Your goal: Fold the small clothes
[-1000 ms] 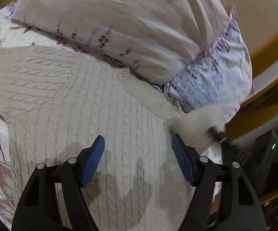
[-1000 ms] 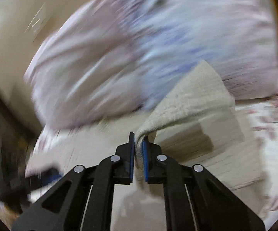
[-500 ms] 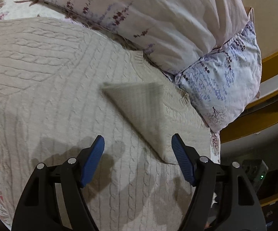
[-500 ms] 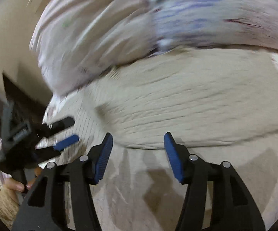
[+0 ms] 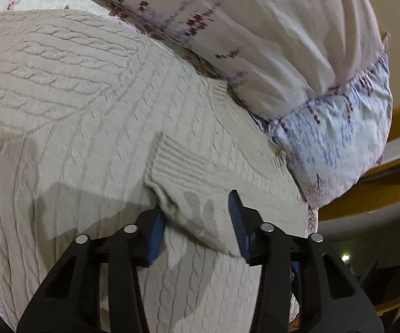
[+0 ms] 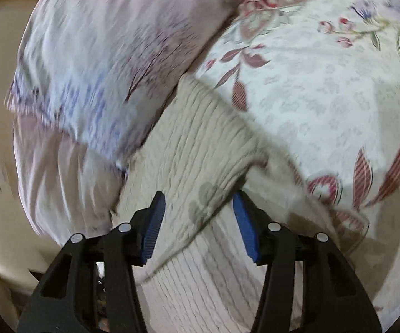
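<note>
A cream cable-knit sweater (image 5: 83, 116) lies spread on the bed. One sleeve (image 5: 200, 183) is folded across its body, ribbed cuff toward the middle. My left gripper (image 5: 197, 222) is open, low over that sleeve, its blue pads either side of the sleeve's near end. In the right wrist view the sweater (image 6: 197, 155) shows as a ribbed fold running up toward the pillows. My right gripper (image 6: 198, 222) is open and empty, its pads straddling that fold.
Two floral pillows (image 5: 269, 41) press against the sweater's far edge; they also show in the right wrist view (image 6: 94, 63). A flowered bedspread (image 6: 324, 83) lies to the right. The bed's edge and a yellow wooden frame (image 5: 380, 183) are at the right.
My right gripper has let go of the sleeve, opened and swung round toward the bedspread side. The sleeve now lies folded on the body. My left gripper has dropped closer to it.
</note>
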Available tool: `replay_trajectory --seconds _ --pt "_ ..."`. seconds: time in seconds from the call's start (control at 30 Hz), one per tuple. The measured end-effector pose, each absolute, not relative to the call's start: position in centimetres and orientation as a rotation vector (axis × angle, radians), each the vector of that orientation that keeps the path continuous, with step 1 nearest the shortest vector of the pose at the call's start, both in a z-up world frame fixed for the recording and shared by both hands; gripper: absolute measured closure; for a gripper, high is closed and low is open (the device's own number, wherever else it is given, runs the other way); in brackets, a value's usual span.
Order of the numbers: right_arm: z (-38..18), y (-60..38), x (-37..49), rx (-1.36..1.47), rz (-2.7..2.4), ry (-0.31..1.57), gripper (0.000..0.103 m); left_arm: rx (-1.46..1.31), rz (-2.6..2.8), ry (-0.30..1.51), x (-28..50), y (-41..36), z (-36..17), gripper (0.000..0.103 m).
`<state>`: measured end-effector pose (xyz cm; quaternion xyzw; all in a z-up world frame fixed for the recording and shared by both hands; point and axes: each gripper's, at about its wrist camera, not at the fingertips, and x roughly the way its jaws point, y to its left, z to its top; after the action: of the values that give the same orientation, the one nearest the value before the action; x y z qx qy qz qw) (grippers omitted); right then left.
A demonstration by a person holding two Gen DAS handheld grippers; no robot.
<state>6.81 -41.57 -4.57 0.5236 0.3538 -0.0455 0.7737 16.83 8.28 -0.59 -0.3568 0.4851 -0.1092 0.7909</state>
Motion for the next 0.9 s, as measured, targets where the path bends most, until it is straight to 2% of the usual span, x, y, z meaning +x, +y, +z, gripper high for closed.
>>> replay_trajectory --seconds 0.03,0.07,0.13,0.17,0.37,0.57,0.67,0.73,0.77,0.8,0.83,0.9 --pt "-4.6 -41.6 7.0 1.142 -0.103 0.763 0.057 -0.769 -0.242 1.043 17.3 8.4 -0.8 0.067" --pt "-4.7 -41.8 7.0 1.152 -0.108 0.758 0.063 -0.764 -0.245 1.042 17.6 8.5 -0.9 0.079" --pt "-4.8 -42.0 7.4 1.163 -0.123 0.751 0.081 -0.742 -0.265 1.034 18.2 8.5 -0.8 0.093" --pt "-4.8 -42.0 7.6 1.167 -0.118 0.749 0.092 -0.73 -0.279 1.026 18.5 8.5 -0.5 0.094" --pt "-3.5 -41.5 6.4 1.103 -0.078 0.687 0.094 -0.57 -0.369 0.859 19.0 8.4 3.7 0.094" --pt "-4.7 -40.6 6.0 1.014 -0.145 0.777 0.095 -0.501 -0.281 0.985 19.1 8.6 -0.1 0.095" --pt "-3.9 -39.9 6.3 0.921 -0.168 0.799 0.087 -0.5 -0.252 1.027 18.9 8.8 -1.5 0.094" --pt "-3.1 -39.2 6.4 0.853 -0.185 0.81 0.069 -0.5 -0.253 1.033 18.9 8.7 -1.3 0.094" --pt "-2.6 -38.7 6.2 0.823 -0.184 0.811 0.056 -0.511 -0.258 1.037 18.8 8.9 -1.1 0.094" --pt "-2.2 -38.2 6.1 0.797 -0.19 0.81 0.05 -0.525 -0.265 1.038 18.7 9.1 -0.9 0.094" --pt "-1.7 -37.7 6.0 0.764 -0.196 0.805 0.05 -0.546 -0.269 1.03 18.2 9.7 -0.4 0.09" --pt "-0.6 -36.4 5.8 0.683 -0.189 0.79 0.049 -0.57 -0.239 0.999 16.9 11.4 0.5 0.074"
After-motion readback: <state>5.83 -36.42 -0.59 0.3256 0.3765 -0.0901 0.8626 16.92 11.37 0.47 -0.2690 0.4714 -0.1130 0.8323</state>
